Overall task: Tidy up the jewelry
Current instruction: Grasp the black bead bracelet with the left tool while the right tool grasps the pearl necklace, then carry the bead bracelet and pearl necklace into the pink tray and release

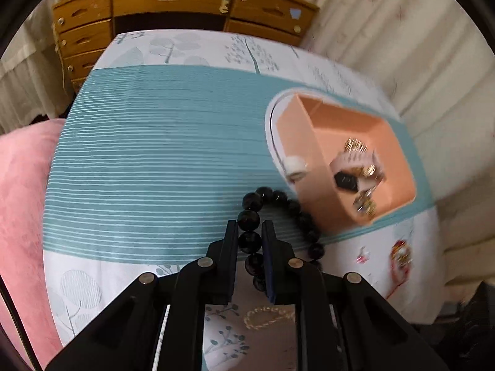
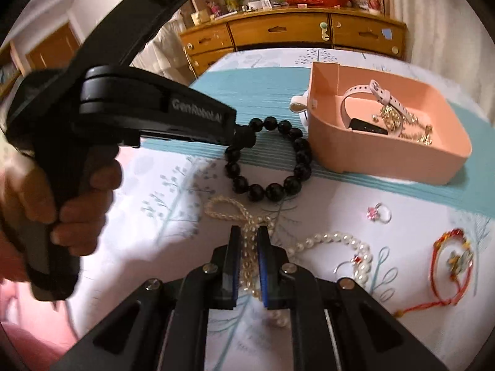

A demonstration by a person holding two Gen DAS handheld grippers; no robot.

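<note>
My left gripper [image 1: 250, 227] is shut on the black bead bracelet [image 1: 249, 219], whose beads run between the pads and curve right toward the pink tray [image 1: 294, 123]. In the right wrist view the same bracelet [image 2: 301, 154] lies as a ring beside the pink tray [image 2: 386, 157], with the left gripper [image 2: 244, 137] pinching its left side, held by a person's hand [image 2: 77, 204]. My right gripper [image 2: 249, 232] is shut on a pearl necklace [image 2: 334, 238] that loops over the cloth. The tray holds a pale pink watch [image 2: 355, 95] and gold chains [image 2: 393, 117].
On the white and teal patterned cloth [image 2: 263, 86] to the right lie a pink-stone ring [image 2: 379, 213] and a red cord bracelet [image 2: 451, 256]. A small white object [image 2: 298, 102] rests behind the tray. A wooden dresser [image 2: 278, 37] stands beyond the table; pink fabric [image 1: 21, 185] lies left.
</note>
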